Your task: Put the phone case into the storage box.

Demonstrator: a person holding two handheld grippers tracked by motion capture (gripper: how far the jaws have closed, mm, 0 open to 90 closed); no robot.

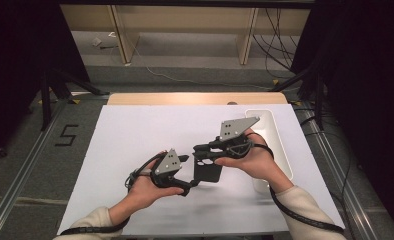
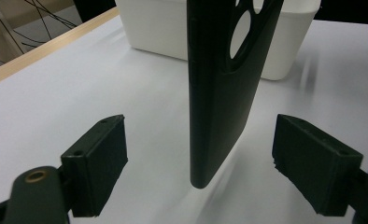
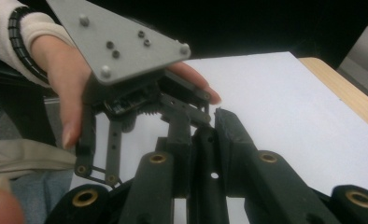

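Light falls from above onto the white table (image 1: pixel 135 150), which is the brightest area in the high view, while both sides of that picture sink into near-black. The table surface is evenly lit, without hard glare. Soft, smeared shadows lie under the hands and below the phone case (image 2: pixel 219 93) in the left gripper view, where a grey streak spreads across the table beneath it. There the case is fairly sharp, and the white bin (image 2: pixel 285 42) behind it is slightly soft. In the right gripper view the near jaws are blurred and dark, the grey plate (image 3: pixel 121 42) is clearer, and the top is black.
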